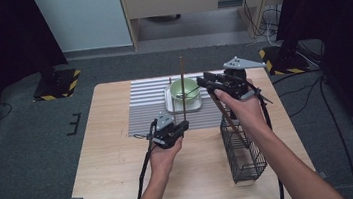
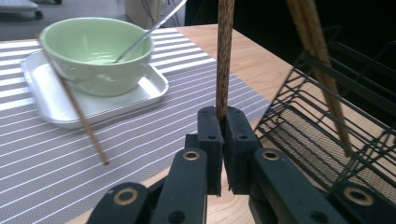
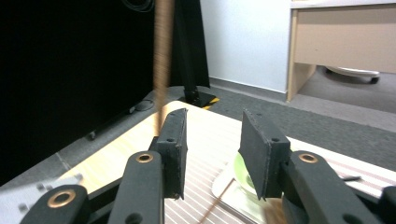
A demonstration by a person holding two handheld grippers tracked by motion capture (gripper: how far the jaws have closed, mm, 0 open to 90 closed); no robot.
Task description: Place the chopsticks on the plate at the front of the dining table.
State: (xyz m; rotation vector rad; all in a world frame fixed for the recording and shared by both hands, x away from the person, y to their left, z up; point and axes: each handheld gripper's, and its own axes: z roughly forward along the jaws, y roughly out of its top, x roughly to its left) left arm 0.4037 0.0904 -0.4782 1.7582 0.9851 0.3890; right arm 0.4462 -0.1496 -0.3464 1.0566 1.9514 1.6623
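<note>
While the left gripper pinches a chopstick upright near the table's middle, the right gripper hangs over the bowl. Its jaws stand spread, gripping nothing. Beside it, a wire basket sits by the right edge.

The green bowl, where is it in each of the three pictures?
High view: the green bowl sits on the white tray, at the middle of the striped mat.
Left gripper view: the bowl is at the upper left, on the tray.
Right gripper view: a sliver of the bowl peeks between the jaws, low in the middle.
Shared landmark: the white tray, seen under the bowl in all three views.
</note>
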